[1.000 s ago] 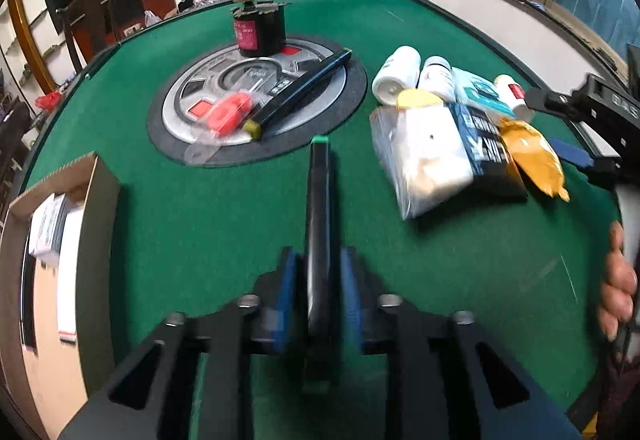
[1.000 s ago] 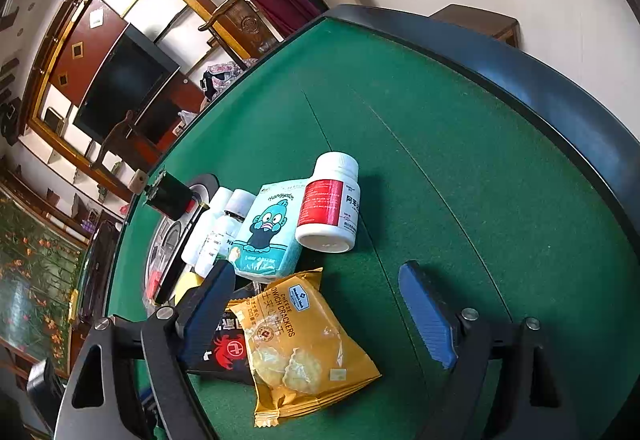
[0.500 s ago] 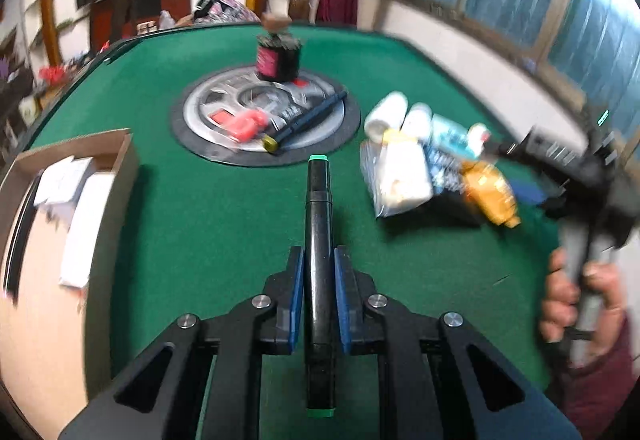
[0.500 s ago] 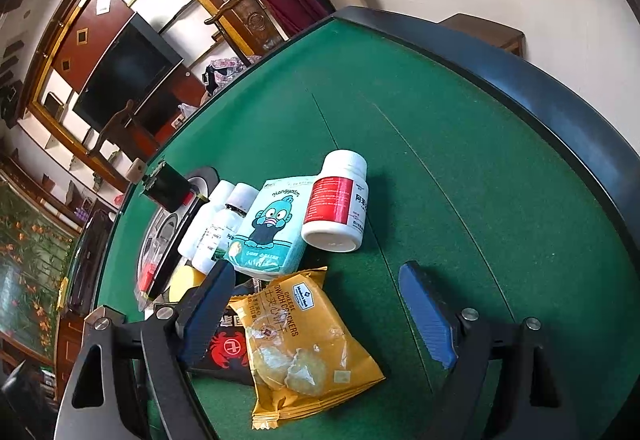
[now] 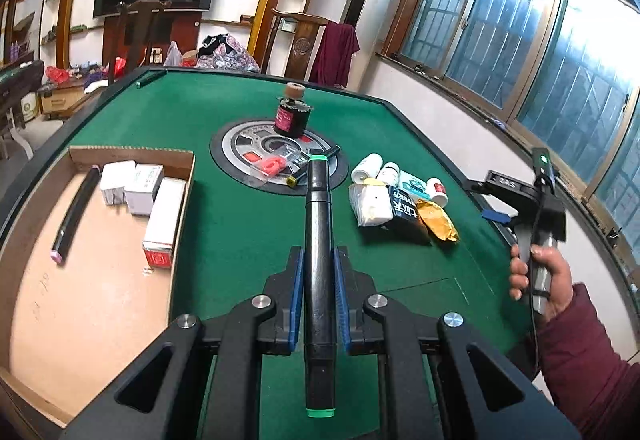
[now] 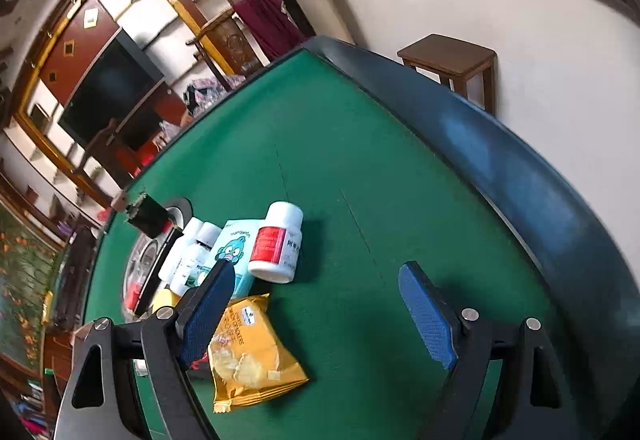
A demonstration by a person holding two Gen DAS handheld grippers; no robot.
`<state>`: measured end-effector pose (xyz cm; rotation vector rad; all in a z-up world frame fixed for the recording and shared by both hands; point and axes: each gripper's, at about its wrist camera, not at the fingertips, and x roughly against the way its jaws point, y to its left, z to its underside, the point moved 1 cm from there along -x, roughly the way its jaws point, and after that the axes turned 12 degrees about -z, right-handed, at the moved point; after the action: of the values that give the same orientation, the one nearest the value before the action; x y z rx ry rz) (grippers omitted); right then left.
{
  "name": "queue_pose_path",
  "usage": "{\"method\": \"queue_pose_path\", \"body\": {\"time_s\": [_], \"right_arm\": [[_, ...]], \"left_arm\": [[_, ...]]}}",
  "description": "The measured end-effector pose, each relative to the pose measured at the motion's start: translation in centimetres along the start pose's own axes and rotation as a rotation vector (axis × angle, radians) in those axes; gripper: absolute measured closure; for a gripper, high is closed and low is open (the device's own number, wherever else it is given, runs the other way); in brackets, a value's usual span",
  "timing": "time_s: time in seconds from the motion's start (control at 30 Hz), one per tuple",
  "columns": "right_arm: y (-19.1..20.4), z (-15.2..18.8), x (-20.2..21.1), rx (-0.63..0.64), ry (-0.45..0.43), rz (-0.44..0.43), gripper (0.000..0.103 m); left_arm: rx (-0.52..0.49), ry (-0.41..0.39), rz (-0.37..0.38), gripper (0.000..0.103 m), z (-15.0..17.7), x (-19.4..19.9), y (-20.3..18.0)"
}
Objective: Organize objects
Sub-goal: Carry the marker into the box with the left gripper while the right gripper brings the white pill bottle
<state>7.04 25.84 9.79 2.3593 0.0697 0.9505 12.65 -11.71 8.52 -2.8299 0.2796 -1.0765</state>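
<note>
The green bench [image 5: 240, 240] fills both views, with a dark raised rim. At its left edge sits an open cardboard box [image 5: 92, 280] holding several small white cartons [image 5: 136, 188] and a black marker with a pink end [image 5: 74, 212]. A round grey disc [image 5: 256, 144] lies in the middle of the bench, with a dark jar [image 5: 291, 116] standing on its far side. To the right of the disc is a cluster of packets and bottles: a yellow snack bag [image 6: 248, 352], a pale blue pouch with a cartoon face [image 6: 236, 252] and a white bottle with a red label [image 6: 278, 242] lying on its side.

The left tool [image 5: 319, 288] is pinched tight on a black marker with green ends [image 5: 318, 232]; the marker runs lengthwise between the blue pads and sticks out well past them, above the bench and just right of the box.

The right tool [image 6: 320, 300], held by a hand in a maroon sleeve [image 5: 548, 280], stands spread wide with nothing between its pads; its left pad overlaps the blue pouch and the snack bag in view.
</note>
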Motion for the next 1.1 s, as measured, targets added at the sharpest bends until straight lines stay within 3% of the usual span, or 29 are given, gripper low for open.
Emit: {"method": "queue_pose_path", "body": {"time_s": [0.17,0.3,0.53,0.7,0.87,1.03,1.1], "right_arm": [[2.1,-1.2,-2.9,0.104,0.069,0.098,0.019],[2.2,-1.4,-5.8,0.119,0.146,0.126,0.042],[1.9,-2.1,-8.2,0.086,0.201,0.123,0.067],[1.8,-2.0,-6.3,0.069,0.154,0.061,0.066],[2.7,-1.4,-3.1,0.033,0.147,-0.06,0.066],[8.0,0.0,-0.5,0.075,0.19,-0.243,0.066],[11.2,0.7,0.0,0.108,0.212,-0.318,0.066]], "left_arm": [[0.022,-0.005,-0.002,0.089,0.5,0.6,0.8],[0.041,-0.018,-0.019,0.089,0.7,1.2,1.9],[0.075,-0.002,-0.026,0.089,1.1,0.9,2.8],[0.092,-0.006,-0.028,0.089,1.3,1.0,3.4],[0.113,0.002,-0.019,0.089,1.5,0.9,4.0],[0.147,-0.017,-0.04,0.089,1.2,2.5,5.9],[0.16,-0.036,-0.083,0.089,0.9,3.6,7.4]]}}
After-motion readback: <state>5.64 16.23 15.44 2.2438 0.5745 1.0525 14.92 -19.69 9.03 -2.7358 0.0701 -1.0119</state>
